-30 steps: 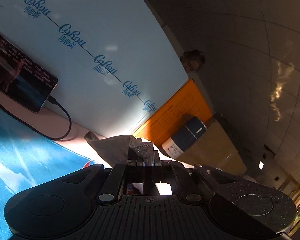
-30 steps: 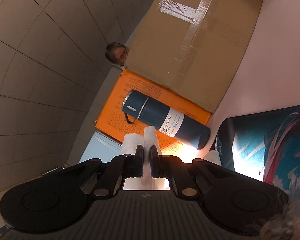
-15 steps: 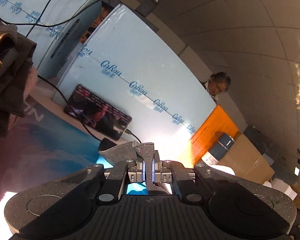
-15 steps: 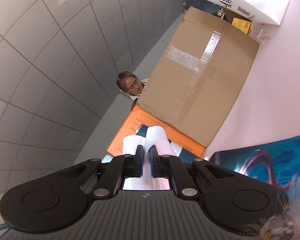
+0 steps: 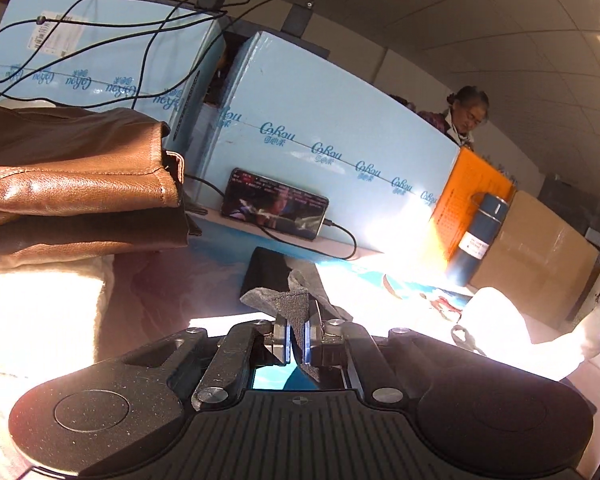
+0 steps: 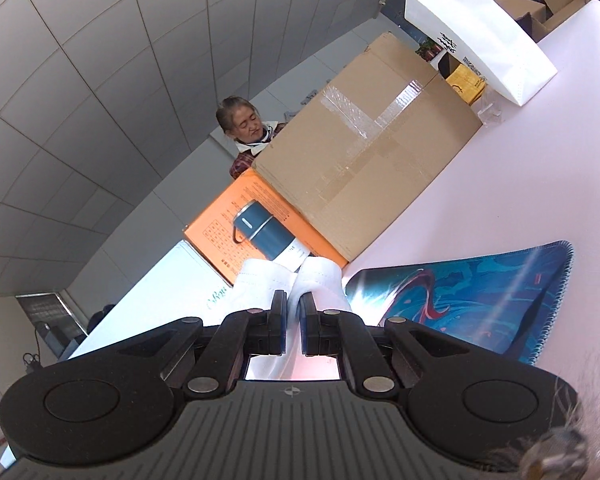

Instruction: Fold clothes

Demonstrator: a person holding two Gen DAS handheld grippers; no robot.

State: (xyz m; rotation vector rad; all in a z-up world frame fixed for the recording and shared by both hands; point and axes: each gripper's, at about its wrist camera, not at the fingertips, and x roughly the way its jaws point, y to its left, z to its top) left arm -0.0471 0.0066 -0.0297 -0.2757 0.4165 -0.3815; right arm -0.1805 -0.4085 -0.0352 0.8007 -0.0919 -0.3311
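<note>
The left gripper (image 5: 297, 330) pinches a grey cloth (image 5: 288, 304). Ahead of it leans a phone (image 5: 274, 204); to its left, a folded brown leather garment (image 5: 76, 176).

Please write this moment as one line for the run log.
left gripper: shut on grey cloth | right gripper: shut on white cloth | fold unfinished

Brown leather garment (image 5: 72, 184): cut off at left frame edge. Phone (image 5: 274, 209) screen text too small to read. White cloth (image 6: 284, 280) disappears between right jaws. Bottle (image 6: 266, 236) base hidden behind cloth.
</note>
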